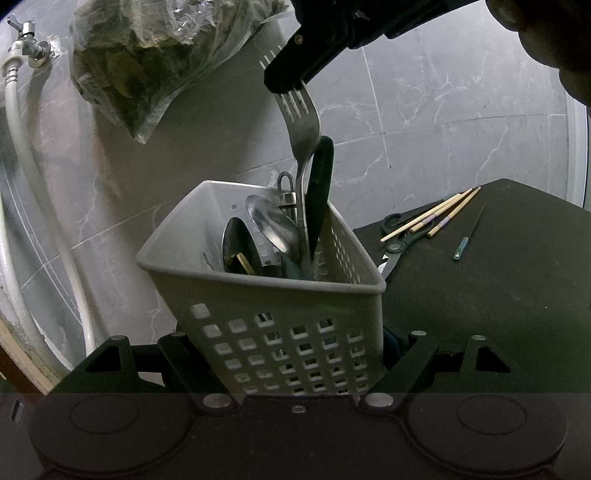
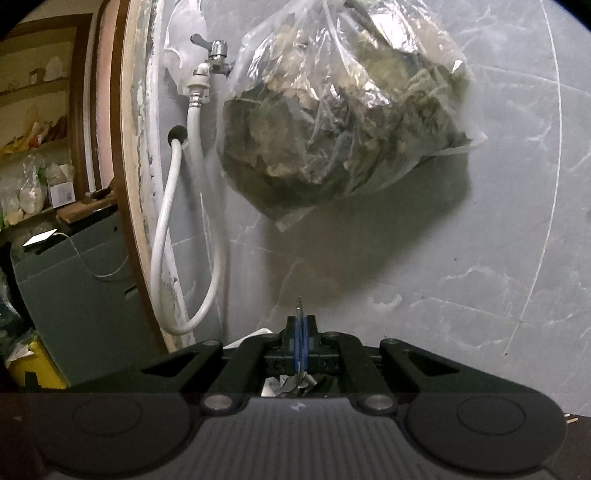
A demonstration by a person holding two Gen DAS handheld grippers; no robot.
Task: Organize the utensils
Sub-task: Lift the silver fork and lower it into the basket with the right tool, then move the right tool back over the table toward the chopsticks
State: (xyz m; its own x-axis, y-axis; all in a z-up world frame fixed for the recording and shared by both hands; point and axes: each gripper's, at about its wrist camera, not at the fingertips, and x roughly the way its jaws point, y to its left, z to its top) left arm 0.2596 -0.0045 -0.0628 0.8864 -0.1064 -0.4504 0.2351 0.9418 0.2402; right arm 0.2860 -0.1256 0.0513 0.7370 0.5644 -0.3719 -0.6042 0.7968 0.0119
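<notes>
Fork tines-up in right gripper, handle down inside the utensil basket, seemingly clamped by left gripper.

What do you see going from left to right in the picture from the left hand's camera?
Tap → white hose → plastic bag of leaves → grey utensil basket → scissors → chopsticks → thin teal-handled tool.

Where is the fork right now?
Left wrist view, centre: the fork hangs tines-up from the right hand-held gripper, its handle dipping into the basket beside the spoons.
</notes>
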